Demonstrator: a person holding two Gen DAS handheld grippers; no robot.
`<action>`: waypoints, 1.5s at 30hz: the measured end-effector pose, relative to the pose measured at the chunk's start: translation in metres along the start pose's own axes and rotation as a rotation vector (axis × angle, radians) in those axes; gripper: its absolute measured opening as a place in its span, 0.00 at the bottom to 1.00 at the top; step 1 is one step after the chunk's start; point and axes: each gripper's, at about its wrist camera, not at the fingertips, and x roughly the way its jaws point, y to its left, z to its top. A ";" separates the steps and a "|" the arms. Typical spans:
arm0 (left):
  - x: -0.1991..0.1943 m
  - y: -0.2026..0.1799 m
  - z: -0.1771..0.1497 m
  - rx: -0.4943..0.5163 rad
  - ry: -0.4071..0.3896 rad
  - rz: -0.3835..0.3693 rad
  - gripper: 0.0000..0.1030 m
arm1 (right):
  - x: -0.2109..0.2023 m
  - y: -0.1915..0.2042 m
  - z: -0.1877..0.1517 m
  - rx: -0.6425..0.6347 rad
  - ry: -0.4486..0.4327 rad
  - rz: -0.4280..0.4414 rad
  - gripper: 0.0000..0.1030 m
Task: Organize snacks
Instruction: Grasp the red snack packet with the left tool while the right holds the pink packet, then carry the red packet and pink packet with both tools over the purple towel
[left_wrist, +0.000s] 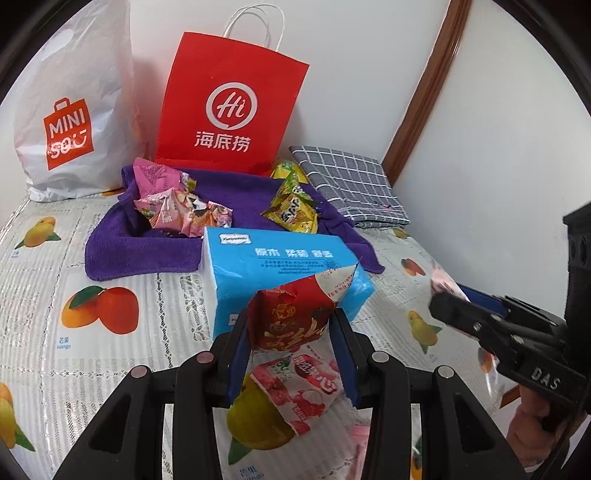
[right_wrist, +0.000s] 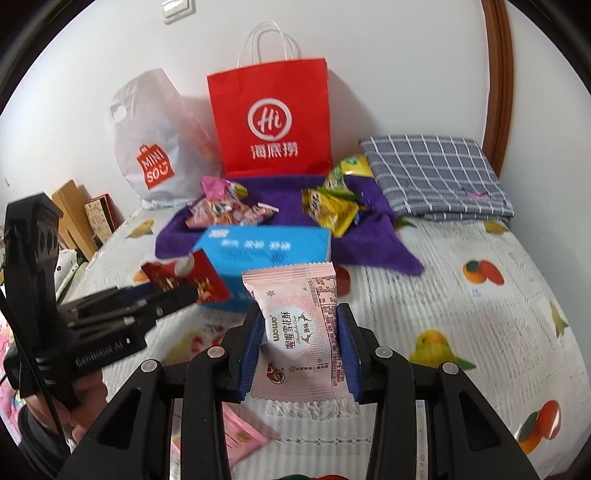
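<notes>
Looking along the left gripper (left_wrist: 291, 354), I see its two blue pads clenched on a red snack packet (left_wrist: 295, 317), which stands up from the fingers and tilts toward the blue tissue pack (left_wrist: 280, 269) just behind it. Below the fingers a pink-and-white packet (left_wrist: 299, 391) lies flat on the fruit-print tablecloth (left_wrist: 92, 332). Beyond the tissue pack lies the purple towel (left_wrist: 229, 206), with a pink pile of snacks (left_wrist: 177, 206) on its left part and a yellow-green pile (left_wrist: 295, 210) on its right part. At the right edge the right gripper (left_wrist: 443, 299) enters, a blurred pale packet at its tip.

From the right wrist, the right gripper (right_wrist: 301, 350) grasps a pale pink packet (right_wrist: 303, 332) by its two side edges — the long axis runs away from the fingers, toward the tissue pack (right_wrist: 258, 254). The towel (right_wrist: 280, 195) is straight beyond the tissue pack, and the pink pile (right_wrist: 229, 210) is a little left of this line, so I judge the packet must go over the pack and slightly left.

Only this view shows the printed face of the pale packet and the left gripper (right_wrist: 177, 295) from the side, level with the near left corner of the tissue pack. Only the left view shows the packet on the cloth.
</notes>
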 end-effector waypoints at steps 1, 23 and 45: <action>-0.001 -0.001 0.002 0.005 0.005 0.001 0.39 | -0.001 0.001 0.004 0.004 -0.001 0.003 0.38; -0.024 0.017 0.079 -0.061 -0.009 0.108 0.38 | 0.017 0.001 0.086 0.027 -0.022 0.077 0.38; -0.003 0.021 0.154 -0.032 -0.026 0.136 0.38 | 0.067 -0.019 0.152 0.039 0.005 0.075 0.38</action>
